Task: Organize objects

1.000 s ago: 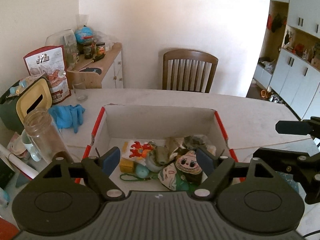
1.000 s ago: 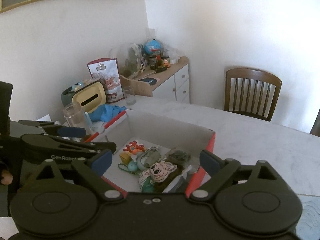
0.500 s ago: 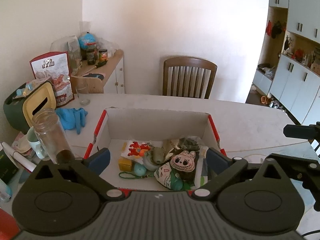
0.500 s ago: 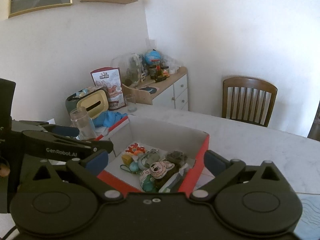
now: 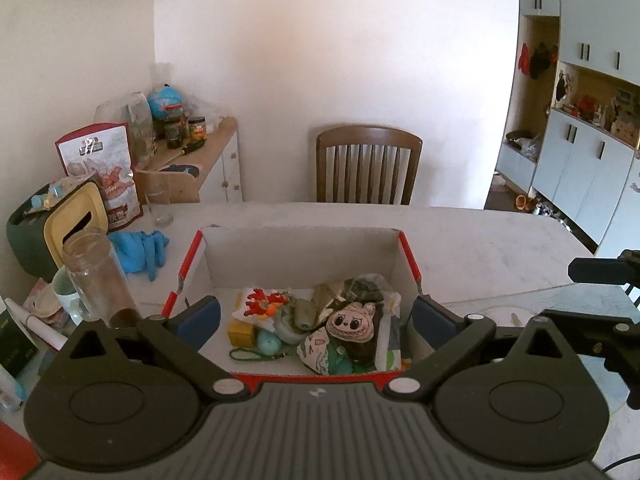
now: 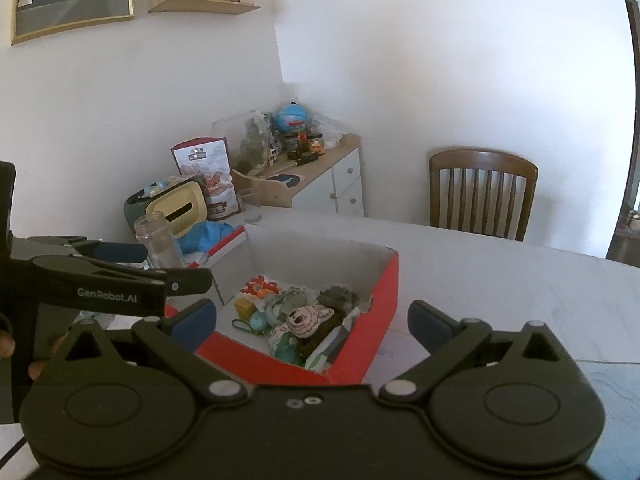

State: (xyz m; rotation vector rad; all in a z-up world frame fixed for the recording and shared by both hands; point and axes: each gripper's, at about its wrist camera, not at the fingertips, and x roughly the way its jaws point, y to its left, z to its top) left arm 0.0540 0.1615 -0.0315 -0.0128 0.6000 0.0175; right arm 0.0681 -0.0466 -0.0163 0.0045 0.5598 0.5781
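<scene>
A red cardboard box [image 5: 409, 252] with a white inside stands on the table and holds several small things: a plush toy with a grinning face [image 5: 351, 322], a red-orange toy [image 5: 264, 302], a yellow cube [image 5: 241, 333] and a teal ball [image 5: 267, 343]. It also shows in the right wrist view [image 6: 386, 280], with the plush [image 6: 306, 318] inside. My left gripper [image 5: 316, 316] is open and empty, above the box's near edge. My right gripper [image 6: 312, 318] is open and empty, above the box's near right corner. The left gripper appears at the left of the right wrist view [image 6: 120, 264].
A clear glass jar [image 5: 100, 276], a blue cloth [image 5: 140, 250], a yellow-lidded dark bin [image 5: 48, 228] and a snack bag [image 5: 106, 172] crowd the table's left side. A wooden chair [image 5: 368, 166] stands behind the table. A cluttered sideboard [image 5: 200, 160] is at the back left.
Both grippers have pulled back and risen from the box, so it looks smaller and farther. Both stay open and empty. The contents have not moved.
</scene>
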